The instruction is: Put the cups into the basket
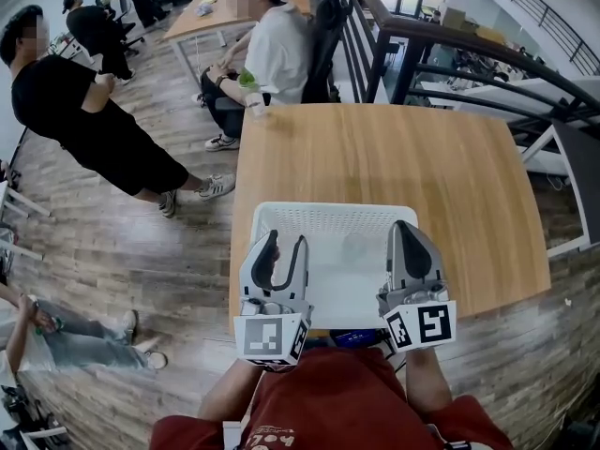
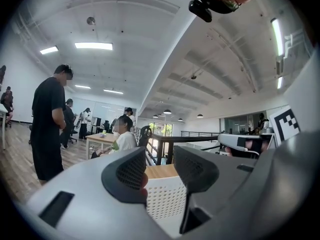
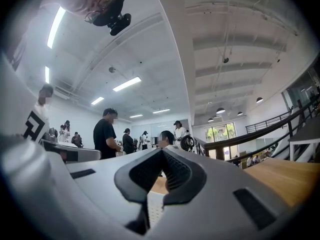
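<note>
A white perforated basket (image 1: 330,218) stands at the near edge of the wooden table (image 1: 441,167). A faint round clear shape (image 1: 358,247) lies inside it; I cannot tell whether it is a cup. My left gripper (image 1: 287,244) hovers over the basket's near left corner, jaws apart with nothing between them. In the left gripper view, the left gripper (image 2: 161,170) frames the basket's wall (image 2: 167,198) beyond it. My right gripper (image 1: 405,227) is over the near right corner, jaws together and empty. The right gripper (image 3: 161,168) looks shut in its own view too.
A person in a white shirt (image 1: 277,51) sits at the table's far end, beside a black chair (image 1: 330,26). Another person in black (image 1: 80,111) stands on the wooden floor to the left. A dark railing (image 1: 450,59) runs behind the table's right side.
</note>
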The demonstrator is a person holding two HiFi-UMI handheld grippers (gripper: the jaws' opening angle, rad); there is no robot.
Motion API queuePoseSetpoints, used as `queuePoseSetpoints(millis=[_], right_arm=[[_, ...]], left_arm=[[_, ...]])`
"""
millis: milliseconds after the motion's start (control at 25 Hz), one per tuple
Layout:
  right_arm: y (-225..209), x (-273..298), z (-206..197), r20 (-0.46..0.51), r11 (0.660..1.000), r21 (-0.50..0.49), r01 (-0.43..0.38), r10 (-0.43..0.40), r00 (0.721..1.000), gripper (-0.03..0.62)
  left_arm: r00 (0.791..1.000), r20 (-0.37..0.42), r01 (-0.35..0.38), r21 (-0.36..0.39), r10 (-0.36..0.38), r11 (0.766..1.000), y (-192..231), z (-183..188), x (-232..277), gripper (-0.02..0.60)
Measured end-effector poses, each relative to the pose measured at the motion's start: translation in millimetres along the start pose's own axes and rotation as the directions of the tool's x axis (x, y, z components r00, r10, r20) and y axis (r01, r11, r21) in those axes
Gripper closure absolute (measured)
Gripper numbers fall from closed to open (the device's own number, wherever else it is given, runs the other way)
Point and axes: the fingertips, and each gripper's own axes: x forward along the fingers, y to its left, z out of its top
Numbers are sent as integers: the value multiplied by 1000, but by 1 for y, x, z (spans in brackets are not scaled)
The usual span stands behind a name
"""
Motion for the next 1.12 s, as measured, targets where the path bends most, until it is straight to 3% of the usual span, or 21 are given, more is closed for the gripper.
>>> queuePoseSetpoints(millis=[280, 680, 1120], right_arm=[[1, 0, -2, -2, 1000, 7, -15, 15, 1000, 589], [11, 5, -4, -10, 999, 8, -52, 52, 999, 589], [9, 2, -3, -11, 998, 8, -54, 54, 998, 589]], left_arm=[[1000, 20, -16, -6, 16, 1000, -3, 5, -5, 431], [995, 33, -93, -10, 94, 996, 7, 4, -9, 570], [995, 44, -92, 24, 91, 995, 0, 8, -10, 574]])
